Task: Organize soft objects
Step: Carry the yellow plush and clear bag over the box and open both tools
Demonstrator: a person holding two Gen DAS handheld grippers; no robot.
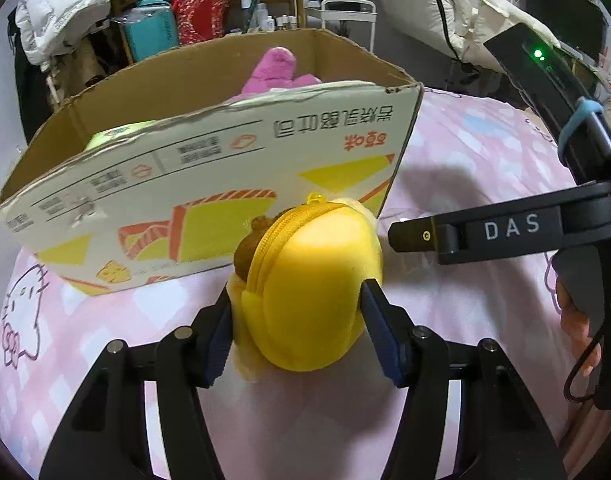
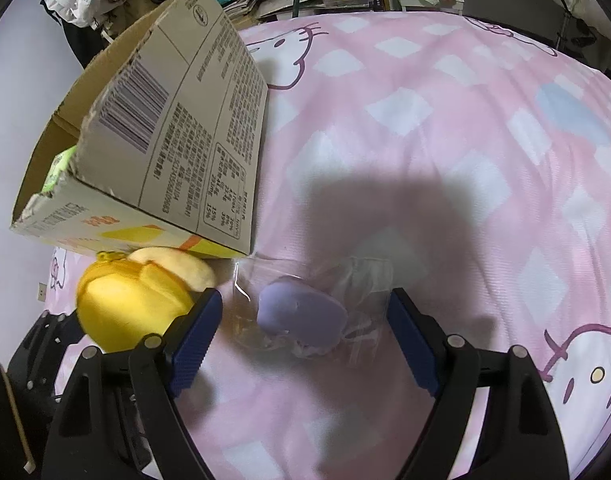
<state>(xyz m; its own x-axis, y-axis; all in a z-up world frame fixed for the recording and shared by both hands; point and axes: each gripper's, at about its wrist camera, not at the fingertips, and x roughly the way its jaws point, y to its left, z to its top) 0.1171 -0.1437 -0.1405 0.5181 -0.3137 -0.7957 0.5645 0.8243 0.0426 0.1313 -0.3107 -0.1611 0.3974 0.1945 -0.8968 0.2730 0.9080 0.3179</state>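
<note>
A yellow plush zip pouch (image 1: 305,280) lies on the pink bed just in front of a cardboard box (image 1: 209,184). My left gripper (image 1: 297,320) has its blue pads on both sides of the pouch and grips it. The pouch also shows in the right wrist view (image 2: 133,300) beside the box (image 2: 177,120). My right gripper (image 2: 305,336) is open around a purple soft object in a clear plastic bag (image 2: 301,312), not touching it. A pink plush (image 1: 277,68) and a pale green item (image 1: 113,136) lie inside the box.
The pink checked bedspread (image 2: 445,140) with cat prints covers the bed. The other gripper's black body (image 1: 525,232) reaches in from the right of the left wrist view. Cluttered shelves (image 1: 209,12) and white jackets stand behind the bed.
</note>
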